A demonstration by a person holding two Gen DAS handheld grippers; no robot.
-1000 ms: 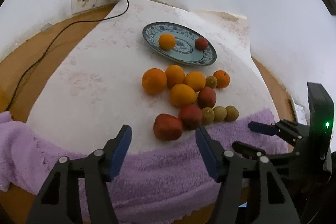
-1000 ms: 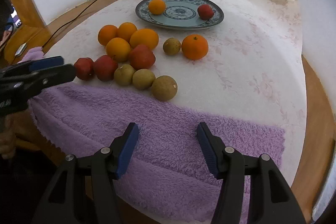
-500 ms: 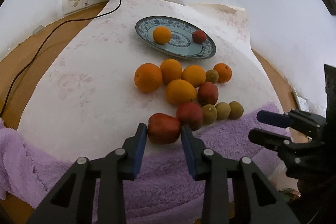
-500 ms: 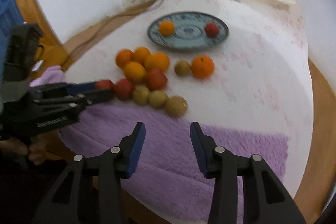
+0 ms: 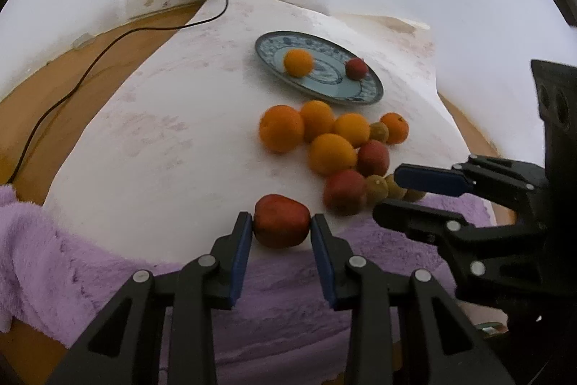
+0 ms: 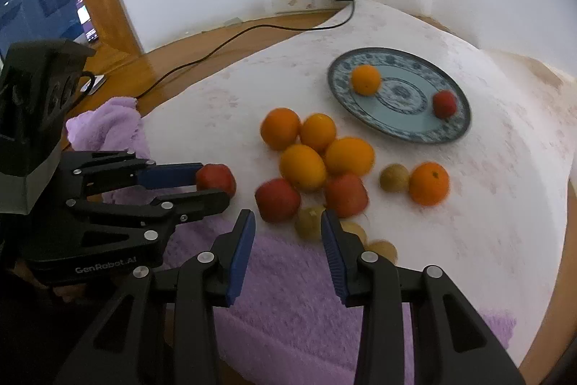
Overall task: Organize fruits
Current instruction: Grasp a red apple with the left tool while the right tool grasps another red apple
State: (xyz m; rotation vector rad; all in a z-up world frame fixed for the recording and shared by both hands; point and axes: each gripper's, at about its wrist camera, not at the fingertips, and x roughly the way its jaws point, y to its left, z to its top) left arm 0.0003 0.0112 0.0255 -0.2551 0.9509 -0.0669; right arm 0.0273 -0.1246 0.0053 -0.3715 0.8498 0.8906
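My left tongs [image 5: 281, 230] and right tongs [image 6: 288, 228] look alike: matte black plastic scissor arms, silver round rivets at the pivots, ribbed blue pads [image 6: 241, 255] inside each finger. Left unit's side reads "GenRobot.AI" in grey. Boxy black camera housing [image 6: 36, 85] with round holes sits behind it.

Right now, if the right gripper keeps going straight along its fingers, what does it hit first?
Probably the small yellow-green fruit between the closing fingers of the right gripper, not yet gripped. The red fruit sits just left; depth is unclear.
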